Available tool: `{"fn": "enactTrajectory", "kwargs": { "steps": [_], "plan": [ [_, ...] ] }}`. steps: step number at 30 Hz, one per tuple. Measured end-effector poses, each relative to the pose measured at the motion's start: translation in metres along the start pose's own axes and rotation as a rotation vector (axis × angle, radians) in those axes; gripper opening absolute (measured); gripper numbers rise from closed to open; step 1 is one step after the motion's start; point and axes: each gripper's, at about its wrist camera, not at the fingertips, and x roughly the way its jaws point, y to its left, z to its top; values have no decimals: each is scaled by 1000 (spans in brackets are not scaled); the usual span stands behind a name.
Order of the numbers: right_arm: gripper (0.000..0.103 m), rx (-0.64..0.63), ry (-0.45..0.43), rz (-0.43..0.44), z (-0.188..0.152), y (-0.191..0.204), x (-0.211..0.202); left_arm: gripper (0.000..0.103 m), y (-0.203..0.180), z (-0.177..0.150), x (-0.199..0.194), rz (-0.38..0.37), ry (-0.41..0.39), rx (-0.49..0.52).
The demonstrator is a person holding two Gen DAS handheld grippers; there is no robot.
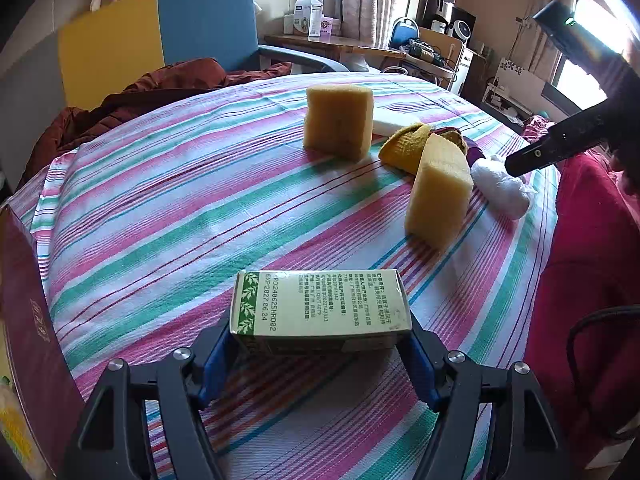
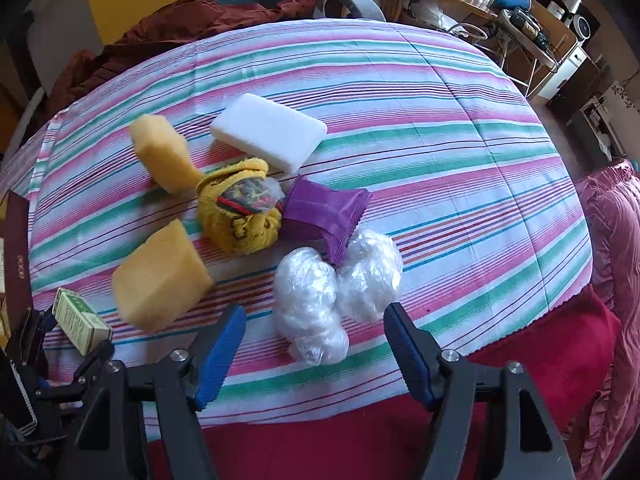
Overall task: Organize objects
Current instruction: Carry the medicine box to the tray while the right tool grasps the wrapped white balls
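My left gripper (image 1: 320,344) is shut on a cream and green carton (image 1: 324,308), its blue pads pressing on both ends just above the striped cloth (image 1: 180,208). In the right wrist view that carton (image 2: 80,320) sits at the far left. My right gripper (image 2: 316,344) points steeply down and stands open, its pads either side of a crumpled clear plastic bundle (image 2: 312,308) without touching it. A second bundle (image 2: 372,272), a purple packet (image 2: 324,212), a yellow cloth ball (image 2: 240,212), a white foam block (image 2: 268,132) and two yellow sponges (image 2: 160,156) (image 2: 160,276) lie beyond.
A dark red box (image 1: 24,320) stands at the left edge of the bed. A red blanket (image 2: 540,344) covers the near right side. A brown jacket (image 1: 140,92) and a blue and yellow chair (image 1: 200,24) are at the far side.
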Motion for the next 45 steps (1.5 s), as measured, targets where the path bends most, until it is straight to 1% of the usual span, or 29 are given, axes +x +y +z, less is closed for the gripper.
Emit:
{"fn": "enactTrajectory", "kwargs": {
  "steps": [4, 5, 6, 8, 9, 10, 11, 12, 14, 18, 22, 24, 27, 30, 31, 33, 37, 43, 45],
  "plan": [
    [57, -44, 26, 48, -4, 10, 0, 74, 0, 0, 1, 2, 0, 1],
    [54, -61, 34, 48, -4, 16, 1, 74, 0, 0, 1, 4, -1, 3],
    [53, -81, 45, 39, -3, 21, 5, 74, -1, 0, 1, 6, -2, 6],
    [52, -118, 71, -6, -2, 31, 15, 74, -1, -1, 0, 6, -2, 8],
    [52, -138, 80, -53, 0, 34, 21, 74, 0, -1, 0, 4, -3, 8],
    [47, -154, 85, -102, 1, 35, 26, 74, 0, -1, 0, 3, -4, 9],
    [38, -160, 89, -126, 3, 36, 28, 73, -1, -1, -1, 5, -5, 11],
    [32, -166, 84, -128, 4, 36, 28, 73, -1, -1, -1, 6, -6, 10],
    [32, -167, 78, -113, 3, 34, 27, 72, 1, -1, -3, 0, -10, -4],
    [31, -154, 21, -108, -3, 33, 16, 71, 8, -1, -12, -47, -13, -61],
    [31, -133, -64, -27, -13, 34, -9, 71, 11, -1, -33, -86, -41, -102],
    [31, -126, -121, 19, -18, 38, -25, 72, 13, -1, -47, -96, -60, -125],
    [32, -121, -207, 66, -18, 50, -48, 72, 18, 0, -65, -85, -88, -149],
    [32, -133, -270, 128, -16, 67, -68, 72, 25, -1, -87, -58, -127, -167],
    [32, -144, -285, 156, -12, 74, -69, 72, 28, -2, -95, -48, -142, -174],
    [31, -170, -304, 212, -14, 95, -75, 72, 38, -4, -110, -21, -168, -198],
    [32, -247, -316, 324, -23, 151, -80, 72, 68, -17, -139, 41, -207, -277],
    [32, -373, -290, 463, -40, 238, -79, 72, 139, -43, -184, 195, -268, -452],
    [32, -413, -275, 501, -47, 263, -78, 73, 159, -53, -195, 247, -283, -495]
  ]
}}
